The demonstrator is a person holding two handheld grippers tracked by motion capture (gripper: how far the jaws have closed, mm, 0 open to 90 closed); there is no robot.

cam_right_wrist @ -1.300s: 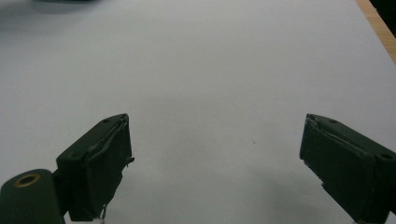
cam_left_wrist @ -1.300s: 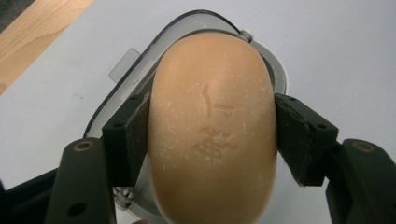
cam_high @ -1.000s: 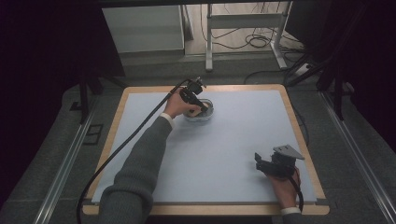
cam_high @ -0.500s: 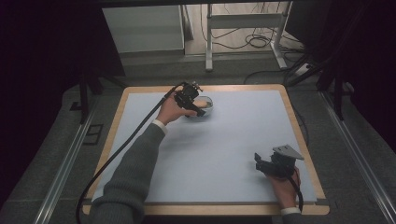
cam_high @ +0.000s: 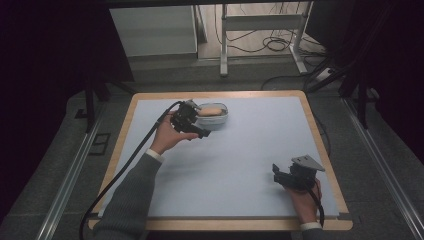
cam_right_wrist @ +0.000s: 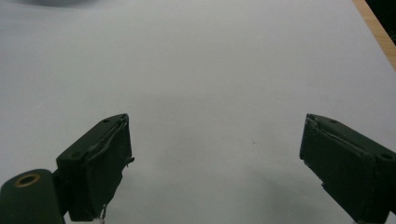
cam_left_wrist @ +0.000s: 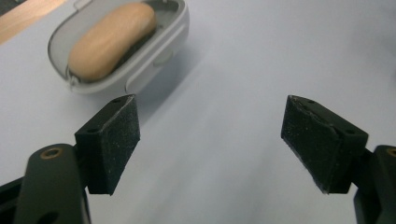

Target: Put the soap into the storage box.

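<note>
L tongs (cam_left_wrist: pixel 210 140) just opened wide, nothing betw pads, beside soap dish (cam_left_wrist: pixel 140 60) w/ soap (cam_left_wrist: pixel 112 39), R tongs (cam_right_wrist: pixel 215 163) apart, empty.

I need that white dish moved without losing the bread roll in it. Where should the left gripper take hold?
Judging by its low oval shape, grip the white dish across its narrow width, on the outer walls, from above; the bread roll fills the inside.

Bread roll (cam_high: pixel 211 110) in dish (cam_high: pixel 220 120), table's (cam_high: pixel 240 165) far side
</note>
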